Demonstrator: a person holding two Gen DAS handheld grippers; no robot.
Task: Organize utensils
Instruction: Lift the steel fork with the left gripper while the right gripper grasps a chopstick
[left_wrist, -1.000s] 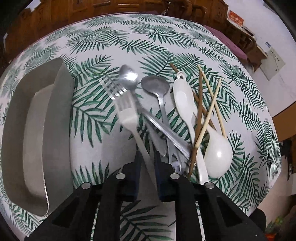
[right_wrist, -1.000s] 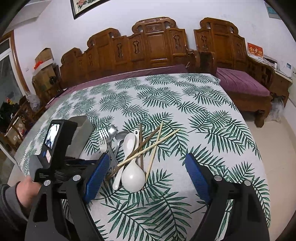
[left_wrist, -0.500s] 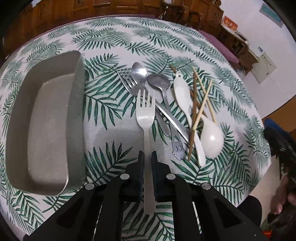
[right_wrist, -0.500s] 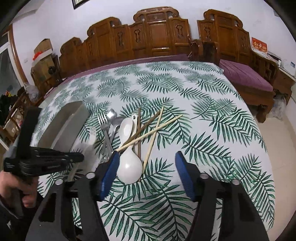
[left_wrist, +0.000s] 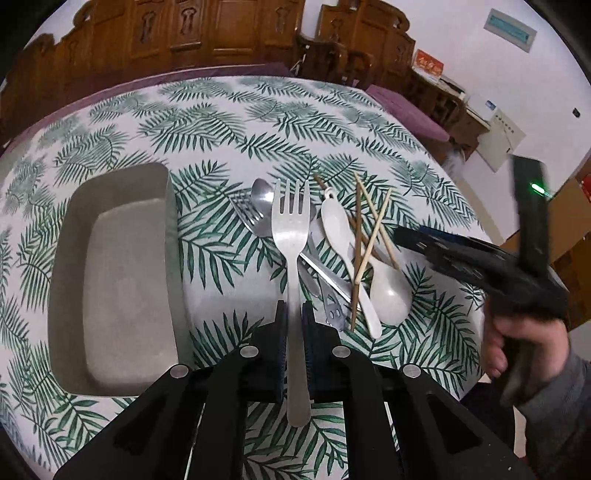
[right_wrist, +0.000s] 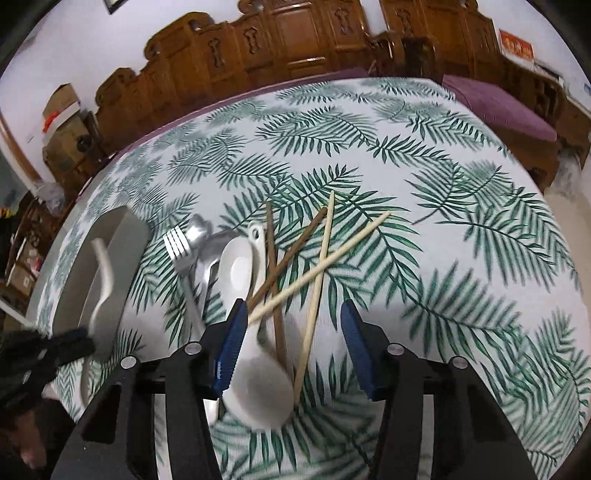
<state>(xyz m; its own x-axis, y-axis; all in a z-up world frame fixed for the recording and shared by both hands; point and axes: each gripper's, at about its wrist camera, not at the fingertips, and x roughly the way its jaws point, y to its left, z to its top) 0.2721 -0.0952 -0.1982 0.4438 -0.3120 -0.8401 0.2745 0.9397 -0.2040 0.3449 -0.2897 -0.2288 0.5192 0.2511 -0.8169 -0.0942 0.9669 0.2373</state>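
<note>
My left tongs (left_wrist: 293, 314) are clamped on a metal fork (left_wrist: 291, 236), lifted above the surface (left_wrist: 229, 122) beside the grey tray (left_wrist: 110, 280). My right tongs (right_wrist: 291, 332), about half open and just closing, straddle the chopsticks (right_wrist: 321, 258) and white spoon (right_wrist: 258, 391), gripping nothing.

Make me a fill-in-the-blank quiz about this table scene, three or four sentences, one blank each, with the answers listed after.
1. The left gripper is shut on a metal ____.
2. The empty grey tray lies to the ____ of the utensil pile in the left wrist view.
3. The number of chopsticks on the palm-leaf tablecloth is ____.
4. The right gripper hangs over the white spoon with its jaws ____.

Answers: fork; left; four; open
</note>
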